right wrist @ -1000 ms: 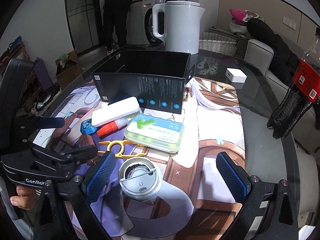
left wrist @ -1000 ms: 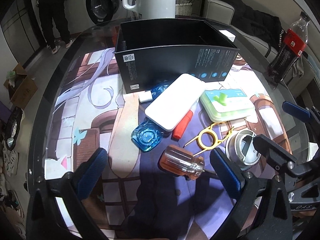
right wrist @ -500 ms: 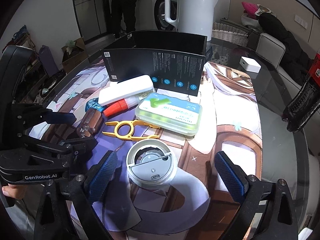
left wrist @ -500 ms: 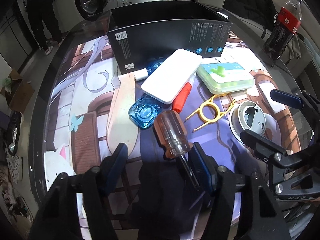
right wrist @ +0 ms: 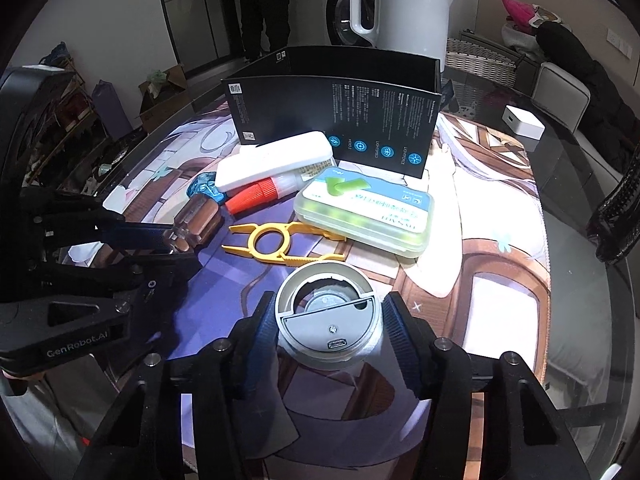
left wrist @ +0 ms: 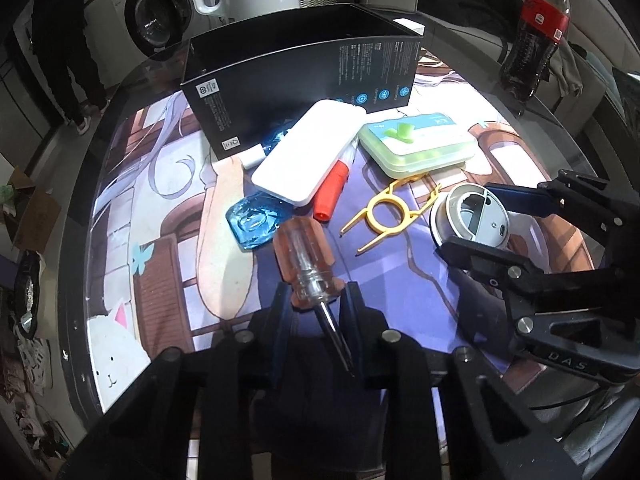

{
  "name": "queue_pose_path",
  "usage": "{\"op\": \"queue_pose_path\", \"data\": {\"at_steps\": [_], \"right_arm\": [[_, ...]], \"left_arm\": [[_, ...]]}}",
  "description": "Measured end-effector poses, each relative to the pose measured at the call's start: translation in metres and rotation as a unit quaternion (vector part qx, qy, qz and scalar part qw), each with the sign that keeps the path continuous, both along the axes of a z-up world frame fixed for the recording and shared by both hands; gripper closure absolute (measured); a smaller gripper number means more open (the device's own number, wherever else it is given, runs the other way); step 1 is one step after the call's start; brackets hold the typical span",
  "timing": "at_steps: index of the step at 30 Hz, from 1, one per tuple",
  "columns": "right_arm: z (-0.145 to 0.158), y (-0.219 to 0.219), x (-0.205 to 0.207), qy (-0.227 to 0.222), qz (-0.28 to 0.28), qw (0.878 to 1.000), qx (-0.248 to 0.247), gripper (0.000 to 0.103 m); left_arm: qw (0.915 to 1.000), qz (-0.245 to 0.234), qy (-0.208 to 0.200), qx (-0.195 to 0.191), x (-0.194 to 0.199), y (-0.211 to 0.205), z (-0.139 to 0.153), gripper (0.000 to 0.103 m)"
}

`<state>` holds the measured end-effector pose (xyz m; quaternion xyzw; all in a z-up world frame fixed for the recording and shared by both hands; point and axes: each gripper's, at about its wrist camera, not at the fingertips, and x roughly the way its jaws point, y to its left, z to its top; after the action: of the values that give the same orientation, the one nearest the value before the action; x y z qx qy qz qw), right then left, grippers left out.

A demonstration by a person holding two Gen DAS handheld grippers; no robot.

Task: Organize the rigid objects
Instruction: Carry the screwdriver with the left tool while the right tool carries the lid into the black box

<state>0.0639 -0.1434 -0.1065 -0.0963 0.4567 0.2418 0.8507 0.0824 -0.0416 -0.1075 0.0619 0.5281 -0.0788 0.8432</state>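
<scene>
Low in the left wrist view, the left claw (left wrist: pixel 316 312), gaping wide a second ago, is closing around the screwdriver (left wrist: pixel 306 260); its pads flank the clear collar on the table (left wrist: pixel 168 216), so a lift toward the black box (left wrist: pixel 304 76) looks imminent. "D.A.S" shows lower right.

Bottom centre of the right wrist view, the right claw (right wrist: pixel 328 324), likewise open before, is closing around the grey round device (right wrist: pixel 327 314), pads at its sides. "GenRobot.AI" reads lower left.

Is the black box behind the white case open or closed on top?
Open. The black box has no lid on top, and the right wrist view shows the inner side of its far wall. Whether anything lies inside cannot be told.
</scene>
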Motion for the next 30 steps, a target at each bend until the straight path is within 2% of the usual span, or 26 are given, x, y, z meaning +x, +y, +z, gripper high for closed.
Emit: {"op": "queue_pose_path", "data": {"at_steps": [4,10,15,17,19,22,25,27,30], "right_arm": [[0.003,-0.001,-0.002,0.002,0.005,1.0,0.013,0.049],[0.02,-0.006,-0.005,-0.025,-0.002,0.999,0.039,0.049],[0.047,-0.013,-0.012,-0.083,-0.013,0.994,0.073,0.049],[0.062,-0.017,-0.02,-0.118,-0.011,0.987,0.106,0.049],[0.076,-0.019,-0.027,-0.158,-0.012,0.98,0.12,0.049],[0.097,-0.023,-0.043,-0.224,-0.014,0.965,0.133,0.049],[0.115,-0.03,-0.059,-0.28,-0.024,0.947,0.154,0.049],[0.125,-0.034,-0.071,-0.317,-0.024,0.933,0.167,0.049],[0.136,-0.035,-0.084,-0.356,-0.022,0.919,0.169,0.049]], "left_arm": [[0.9999,0.005,-0.016,0.004,-0.002,0.001,0.007,0.079],[0.9986,0.008,-0.053,0.002,-0.007,0.005,0.023,0.079],[0.9936,0.01,-0.113,0.001,-0.016,0.007,0.045,0.079],[0.9893,0.008,-0.146,0.004,-0.022,0.006,0.056,0.079],[0.9808,0.006,-0.194,0.022,-0.032,0.004,0.068,0.079],[0.9636,0.0,-0.265,0.032,-0.049,0.0,0.087,0.079],[0.941,0.004,-0.337,0.032,-0.07,0.002,0.106,0.079],[0.9297,0.008,-0.368,0.02,-0.081,0.006,0.116,0.079],[0.9133,0.012,-0.407,0.012,-0.093,0.012,0.126,0.079]]}}
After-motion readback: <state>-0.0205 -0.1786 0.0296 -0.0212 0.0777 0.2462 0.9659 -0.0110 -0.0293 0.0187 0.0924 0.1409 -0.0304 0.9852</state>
